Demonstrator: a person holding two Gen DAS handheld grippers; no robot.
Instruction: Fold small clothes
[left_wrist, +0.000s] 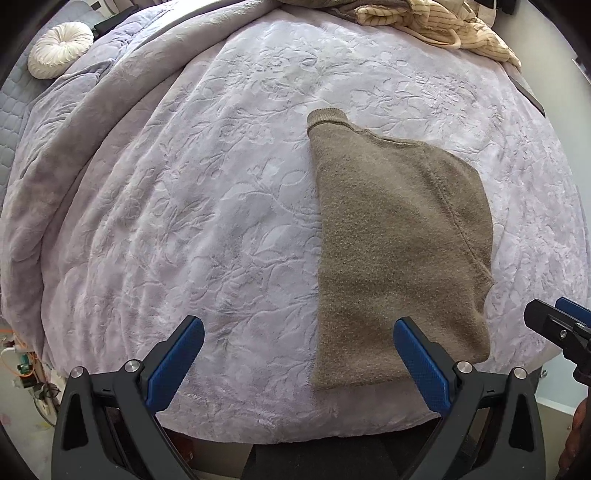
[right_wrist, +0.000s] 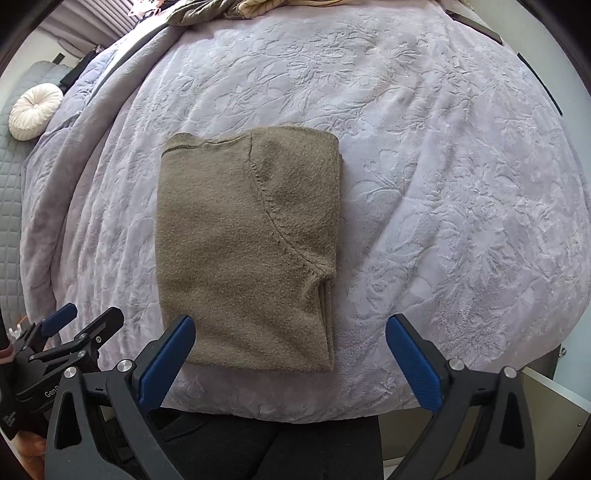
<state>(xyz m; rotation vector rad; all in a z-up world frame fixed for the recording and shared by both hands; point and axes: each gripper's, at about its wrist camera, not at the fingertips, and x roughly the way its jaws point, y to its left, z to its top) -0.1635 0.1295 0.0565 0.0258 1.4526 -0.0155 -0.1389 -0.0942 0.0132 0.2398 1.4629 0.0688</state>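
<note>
A brown knitted sweater (left_wrist: 399, 243) (right_wrist: 247, 243) lies folded into a narrow rectangle on the lilac bedspread (left_wrist: 207, 192) (right_wrist: 443, 184), collar at the far end. My left gripper (left_wrist: 299, 328) hangs open above the bed's near edge, its right finger over the sweater's near left corner, nothing between the jaws. My right gripper (right_wrist: 291, 328) also stands wide open above the sweater's near right corner, holding nothing. In the right wrist view the left gripper (right_wrist: 74, 325) shows at the lower left; in the left wrist view the right gripper (left_wrist: 554, 321) shows at the right edge.
A round white cushion (left_wrist: 61, 50) (right_wrist: 35, 110) rests at the far left beside a rumpled grey blanket (left_wrist: 74, 155). Striped cream clothing (left_wrist: 443, 26) and olive fabric (right_wrist: 199, 11) are piled at the bed's far end. The person's dark trousers (right_wrist: 295, 450) show below the near edge.
</note>
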